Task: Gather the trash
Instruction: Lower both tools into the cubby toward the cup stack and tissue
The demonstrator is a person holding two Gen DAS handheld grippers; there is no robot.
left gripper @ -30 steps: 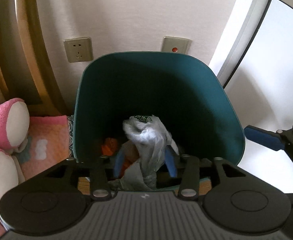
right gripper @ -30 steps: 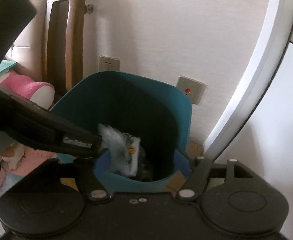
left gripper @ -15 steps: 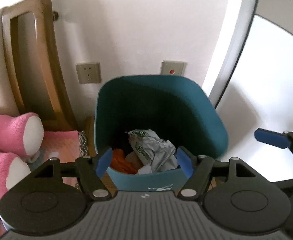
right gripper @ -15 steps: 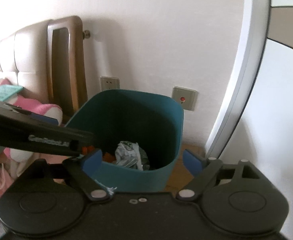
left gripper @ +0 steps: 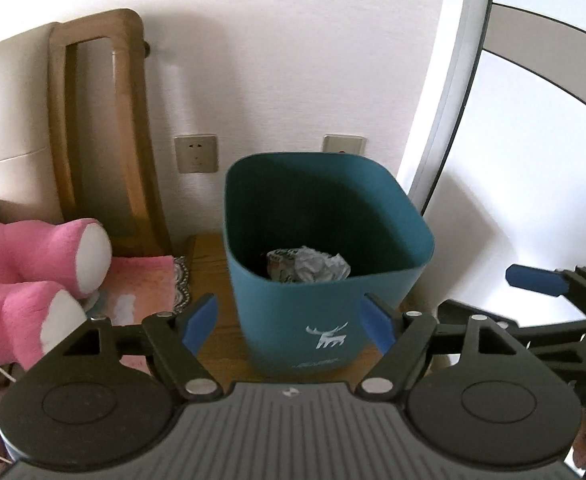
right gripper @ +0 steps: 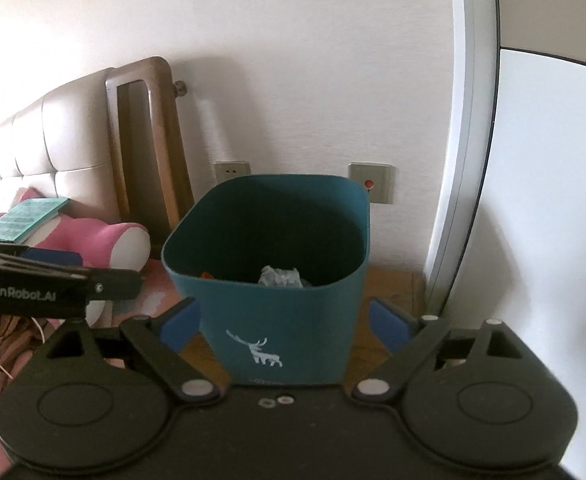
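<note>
Two handheld grippers face a teal bin on a wooden table, both empty. In the left wrist view, the left gripper point(left gripper: 289, 322) fills the bottom of the frame, its blue fingers point(left gripper: 197, 320) at 7 and 5 o'clock either side of the bin's near wall without touching it; the jaws are spreading wider and grasp nothing. The right gripper point(right gripper: 285, 326) shows the same pose in its own view, blue fingers point(right gripper: 389, 326) apart and widening, the bin's near wall between them untouched. In the left view one blue finger of the right gripper juts in at 3 o'clock; in the right view the left gripper's black body crosses at 9 o'clock.

The bin point(left gripper: 325, 316), marked with a white deer on its front, stands at centre just beyond the fingertips. The trash point(left gripper: 309, 266), crumpled white wrapping with green print, lies inside on the bottom; in the right view something orange point(right gripper: 205, 275) shows beside it at the near-left inner wall.

On the bed at 9 o'clock lie a pink plush toy point(left gripper: 41, 272) and a pink cloth point(left gripper: 141, 286). The table point(left gripper: 209, 256) shows bare wood left of the bin. Farther back, a wooden headboard frame point(left gripper: 101, 128) rises at 10 o'clock, and two wall plates sit behind the bin: a socket point(left gripper: 196, 153) and a switch point(right gripper: 371, 182) with a red dot. A white door frame point(left gripper: 449, 92) curves up at 1 o'clock.
</note>
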